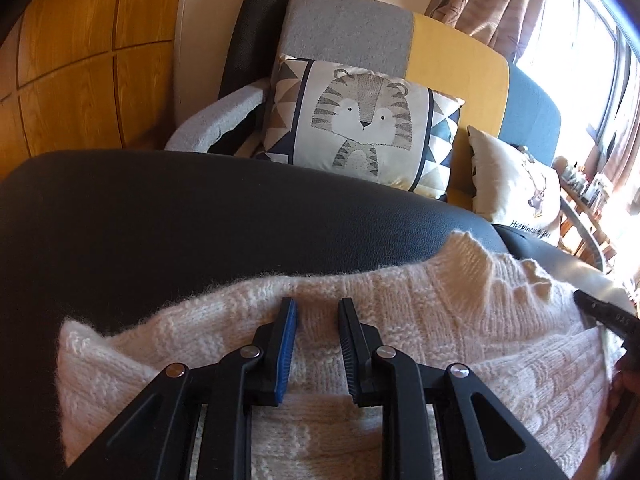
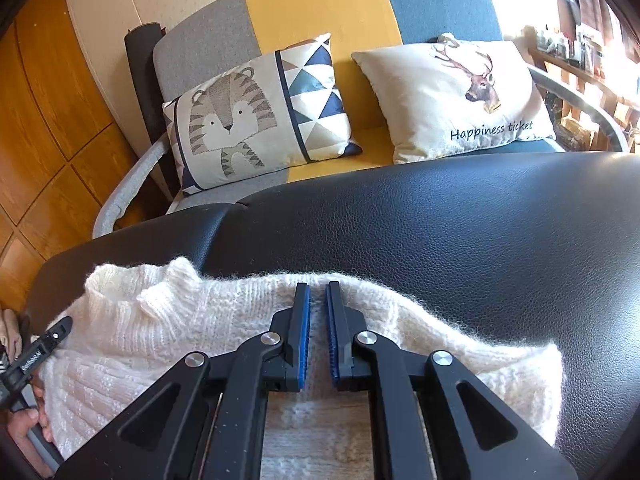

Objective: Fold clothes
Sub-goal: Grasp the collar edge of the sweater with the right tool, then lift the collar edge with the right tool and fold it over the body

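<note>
Nearest in the left wrist view, the left tongs sit low over a cream knitted sweater, their blue-lined jaws parted by a narrow gap with nothing between them; whether the tips touch the knit cannot be told. At 3 o'clock in that view the tip of the right tongs enters from the edge.

In the right wrist view the right tongs also stand over the sweater, jaws narrowly apart and empty. At 9 o'clock there, the black tip of the left tongs shows, with part of the person's hand below it.

The sweater lies bunched along the near edge of a black leather-look surface, its ribbed collar standing up toward 10 o'clock in the right wrist view.

Beyond the surface, at 12 o'clock, stands a sofa in grey, yellow and blue panels. On it a tiger cushion lies just beside a deer cushion lettered "Happiness ticket". A dark roll leans at the sofa's grey end, against wooden panelling. At 2 o'clock in the left wrist view, patterned curtains hang by a bright window.
</note>
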`<state>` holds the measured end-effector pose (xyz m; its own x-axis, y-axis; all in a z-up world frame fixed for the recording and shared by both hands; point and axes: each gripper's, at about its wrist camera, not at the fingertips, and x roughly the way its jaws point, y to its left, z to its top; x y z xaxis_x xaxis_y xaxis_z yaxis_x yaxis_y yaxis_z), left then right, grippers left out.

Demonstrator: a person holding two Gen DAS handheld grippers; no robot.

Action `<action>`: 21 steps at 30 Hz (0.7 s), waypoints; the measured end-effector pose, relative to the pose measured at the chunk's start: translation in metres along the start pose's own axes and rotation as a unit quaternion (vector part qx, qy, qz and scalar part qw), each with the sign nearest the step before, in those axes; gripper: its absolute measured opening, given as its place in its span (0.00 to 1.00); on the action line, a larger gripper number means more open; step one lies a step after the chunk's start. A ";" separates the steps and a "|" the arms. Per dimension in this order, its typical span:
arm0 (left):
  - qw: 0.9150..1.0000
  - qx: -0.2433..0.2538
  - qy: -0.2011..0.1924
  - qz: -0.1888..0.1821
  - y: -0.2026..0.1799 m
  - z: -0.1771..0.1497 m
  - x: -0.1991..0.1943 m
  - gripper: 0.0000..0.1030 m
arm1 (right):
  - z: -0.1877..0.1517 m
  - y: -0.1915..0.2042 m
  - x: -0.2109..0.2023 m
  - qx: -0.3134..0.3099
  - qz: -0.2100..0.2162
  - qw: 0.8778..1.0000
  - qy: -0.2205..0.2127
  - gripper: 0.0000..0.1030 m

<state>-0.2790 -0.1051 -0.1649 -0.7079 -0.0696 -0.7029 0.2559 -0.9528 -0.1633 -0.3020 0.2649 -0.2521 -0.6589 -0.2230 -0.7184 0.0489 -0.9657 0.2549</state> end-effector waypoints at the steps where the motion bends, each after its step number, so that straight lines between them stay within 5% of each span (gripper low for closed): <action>1: 1.000 0.001 0.000 0.001 0.000 0.000 0.000 0.22 | 0.003 0.002 0.000 -0.003 -0.003 1.000 0.008 0.09; 5: 1.000 0.000 -0.002 -0.001 0.001 0.000 -0.001 0.22 | 0.011 0.026 -0.010 -0.037 -0.036 0.998 0.027 0.27; 9: 1.000 0.001 -0.003 0.001 0.001 -0.001 -0.002 0.22 | 0.012 0.050 -0.028 -0.075 -0.027 0.997 -0.018 0.28; 13: 1.000 0.003 -0.005 0.003 -0.002 0.000 -0.002 0.22 | 0.007 0.061 -0.002 -0.112 -0.057 0.992 0.030 0.28; 21: 1.000 0.001 -0.008 0.000 0.000 -0.002 -0.002 0.22 | 0.006 0.041 0.010 -0.066 -0.073 0.995 0.010 0.33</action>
<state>-0.2764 -0.1044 -0.1653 -0.7191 -0.0742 -0.6910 0.2548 -0.9532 -0.1627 -0.3113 0.2239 -0.2454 -0.6509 -0.0805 -0.7549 0.0522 -0.9968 0.0614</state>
